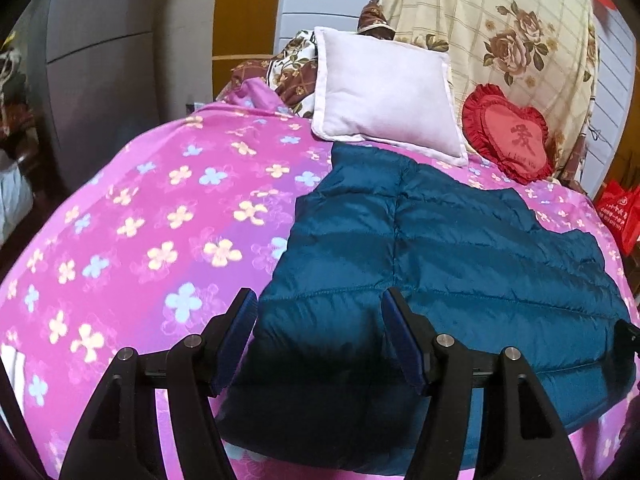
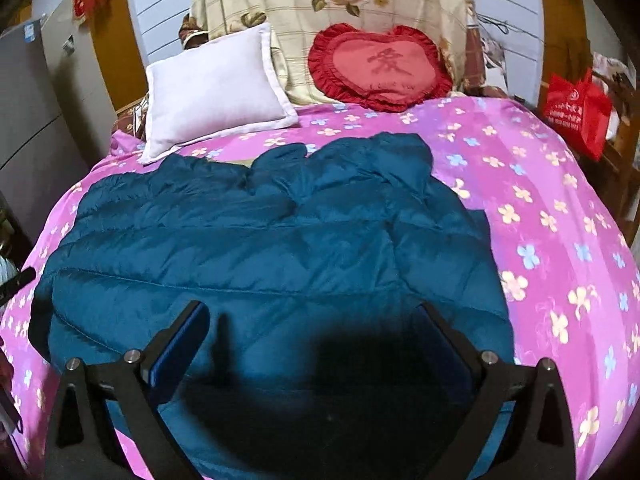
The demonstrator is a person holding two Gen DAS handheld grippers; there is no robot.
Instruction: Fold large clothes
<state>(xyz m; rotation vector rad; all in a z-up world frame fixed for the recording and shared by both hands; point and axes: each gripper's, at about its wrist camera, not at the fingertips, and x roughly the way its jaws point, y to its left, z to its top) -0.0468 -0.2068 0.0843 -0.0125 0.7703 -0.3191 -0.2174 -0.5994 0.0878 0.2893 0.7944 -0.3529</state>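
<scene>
A teal quilted down jacket (image 1: 460, 248) lies spread on a bed with a pink flowered sheet (image 1: 152, 220). In the right wrist view the jacket (image 2: 272, 240) fills the middle of the bed, its far end rumpled. My left gripper (image 1: 318, 300) hovers open over the jacket's near left edge, nothing between its blue-padded fingers (image 1: 240, 332). Above the jacket's near middle, my right gripper (image 2: 314, 312) also stands open and holds nothing. Both cast dark shadows on the fabric below.
A white pillow (image 1: 384, 92) and a red heart cushion (image 1: 508, 132) lean at the head of the bed against a cream floral cloth (image 2: 332, 4). A red bag (image 2: 576, 112) hangs off the bed's right side. A grey cabinet (image 1: 100, 60) stands at left.
</scene>
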